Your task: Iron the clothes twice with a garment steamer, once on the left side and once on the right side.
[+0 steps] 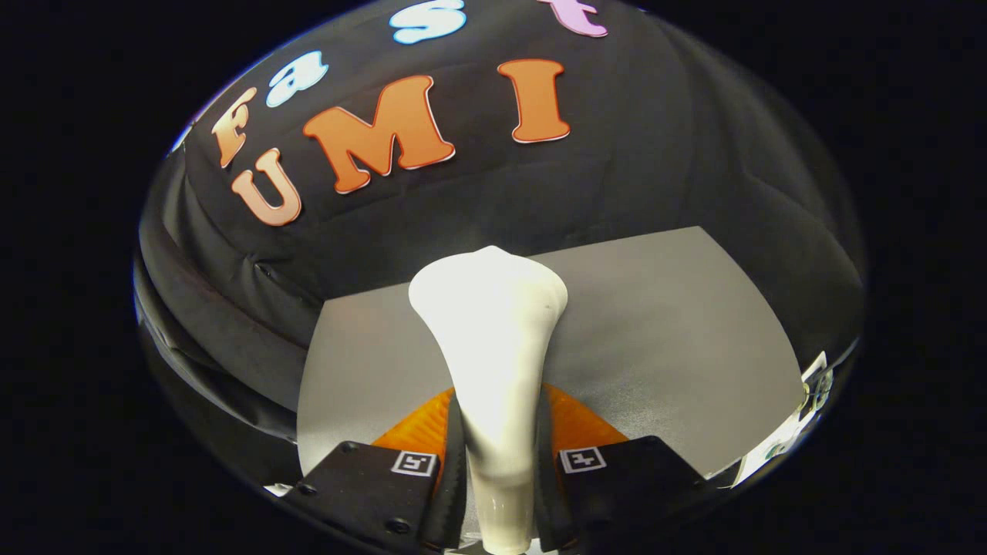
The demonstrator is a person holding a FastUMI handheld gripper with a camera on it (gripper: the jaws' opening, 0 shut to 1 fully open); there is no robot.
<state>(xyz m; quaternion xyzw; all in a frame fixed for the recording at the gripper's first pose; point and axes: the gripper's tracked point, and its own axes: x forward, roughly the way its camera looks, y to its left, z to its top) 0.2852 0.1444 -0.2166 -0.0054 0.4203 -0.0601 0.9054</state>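
Where the two black fingers [355, 486] reach forward, the tool [500, 478] is pinching the garment steamer [493, 339] by its slim white handle, one finger pressed against each side of it. The jaws stand close together with only the handle's width between them. Each finger carries a small square black-and-white marker [414, 462] on its upper face, and ribbed dark pads line the inner sides where they meet the handle.

The steamer rises from between the fingers and runs ahead of them, narrow at the grip and widening into a rounded, glossy white head beyond the fingertips. Bright light glares off its body.

Just behind the handle, on either side of it, an orange ribbed part [574, 424] shows between the fingers and the grey surface.

A flat grey worktop [678, 331] lies beneath and beyond the steamer, reaching back to the black cloth wall [617, 177] of the booth. Whether the steamer's head touches the worktop or hangs above it cannot be told.
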